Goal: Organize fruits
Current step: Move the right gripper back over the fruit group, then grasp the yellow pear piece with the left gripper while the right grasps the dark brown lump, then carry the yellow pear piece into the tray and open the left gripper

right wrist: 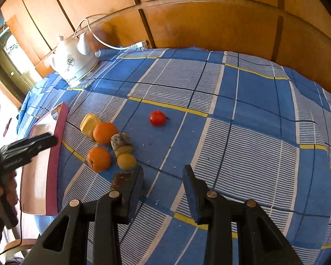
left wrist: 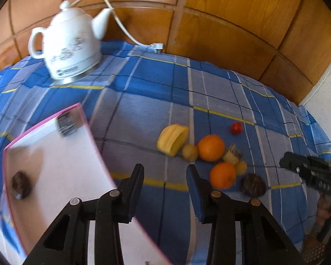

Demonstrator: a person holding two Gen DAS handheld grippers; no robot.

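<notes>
The left claw [left wrist: 165, 174] hangs agape beside the white board [left wrist: 55, 159], with fruits [left wrist: 210, 148] clustered just beyond.

oranges [left wrist: 210, 148] two, round, clustered | tomato [left wrist: 236, 128] red, apart | brown fruit [left wrist: 21, 185] on white board [left wrist: 55, 154]

Your left camera looks down from above the white board [left wrist: 55, 154], facing the wood wall. Your right camera looks down from the other side, close to the cloth [right wrist: 231, 132]. Both see the fruit pile [left wrist: 210, 148] [right wrist: 104, 133] and kettle [left wrist: 70, 44] [right wrist: 74, 63].
</notes>
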